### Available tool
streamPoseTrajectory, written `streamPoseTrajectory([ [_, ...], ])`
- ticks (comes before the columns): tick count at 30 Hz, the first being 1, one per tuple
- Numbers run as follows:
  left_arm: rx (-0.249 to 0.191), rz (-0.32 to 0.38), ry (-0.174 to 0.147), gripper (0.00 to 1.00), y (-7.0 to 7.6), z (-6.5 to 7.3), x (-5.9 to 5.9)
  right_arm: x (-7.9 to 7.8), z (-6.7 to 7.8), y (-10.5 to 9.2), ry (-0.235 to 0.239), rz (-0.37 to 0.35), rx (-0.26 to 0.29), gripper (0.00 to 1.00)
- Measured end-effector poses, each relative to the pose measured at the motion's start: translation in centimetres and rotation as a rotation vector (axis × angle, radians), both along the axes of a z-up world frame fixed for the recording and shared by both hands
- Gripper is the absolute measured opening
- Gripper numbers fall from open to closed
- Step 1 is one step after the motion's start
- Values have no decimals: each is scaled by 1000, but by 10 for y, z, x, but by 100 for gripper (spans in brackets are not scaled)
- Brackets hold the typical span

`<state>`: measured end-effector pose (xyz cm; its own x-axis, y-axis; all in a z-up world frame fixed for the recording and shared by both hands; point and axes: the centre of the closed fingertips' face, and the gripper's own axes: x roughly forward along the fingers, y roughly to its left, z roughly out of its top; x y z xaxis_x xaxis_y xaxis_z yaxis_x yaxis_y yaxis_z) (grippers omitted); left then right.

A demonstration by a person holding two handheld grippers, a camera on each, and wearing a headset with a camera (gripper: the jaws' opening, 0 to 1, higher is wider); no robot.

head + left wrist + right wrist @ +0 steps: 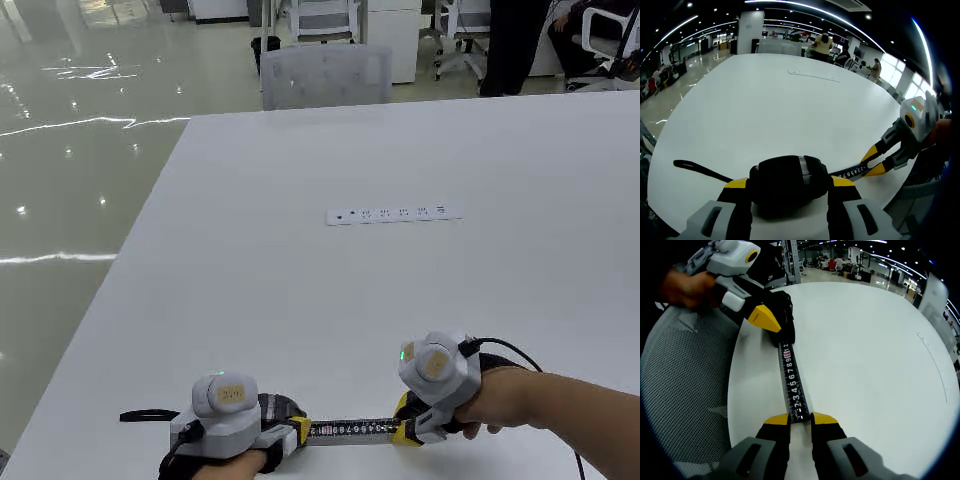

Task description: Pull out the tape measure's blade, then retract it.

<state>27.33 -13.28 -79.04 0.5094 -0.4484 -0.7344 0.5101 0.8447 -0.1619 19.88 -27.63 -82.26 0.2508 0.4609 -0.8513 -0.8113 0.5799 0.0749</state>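
A black tape measure case (787,184) sits between the yellow-tipped jaws of my left gripper (790,182), which is shut on it; the same case (283,412) rests at the near table edge. Its dark numbered blade (350,429) runs right to my right gripper (405,432). In the right gripper view the blade (791,382) stretches from the case (782,315) to my right gripper (801,416), which is shut on the blade's end. A black wrist strap (697,169) trails left from the case.
The white table (400,290) carries a white power strip (394,214) near its middle. A grey chair (325,75) stands at the far edge, with glossy floor to the left. A mesh chair seat (680,400) lies below the near table edge.
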Motion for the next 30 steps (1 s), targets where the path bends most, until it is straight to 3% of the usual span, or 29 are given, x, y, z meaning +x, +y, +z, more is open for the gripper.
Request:
streamPoseTrajectory([
  [17,-5,-1,0,57,0,0,1,6,0,19,-17,-9,22,14],
  [30,-4,1,1,57,0,0,1,9,1,23,-19,-4,18,14],
])
